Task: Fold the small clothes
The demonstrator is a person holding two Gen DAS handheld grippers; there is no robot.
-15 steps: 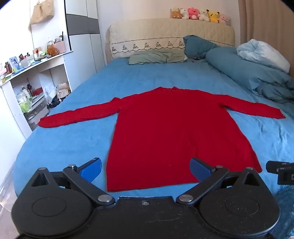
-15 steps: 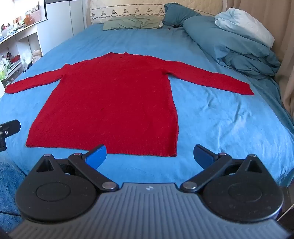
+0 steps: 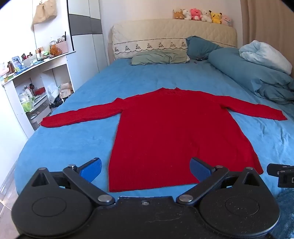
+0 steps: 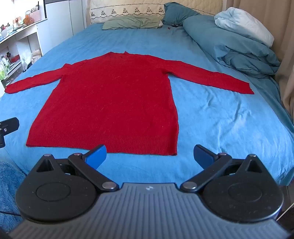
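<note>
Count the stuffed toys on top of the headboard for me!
6, in a row on the headboard in the left wrist view: brown, white, pink, white, yellow, pale pink. More may be hidden.
</note>
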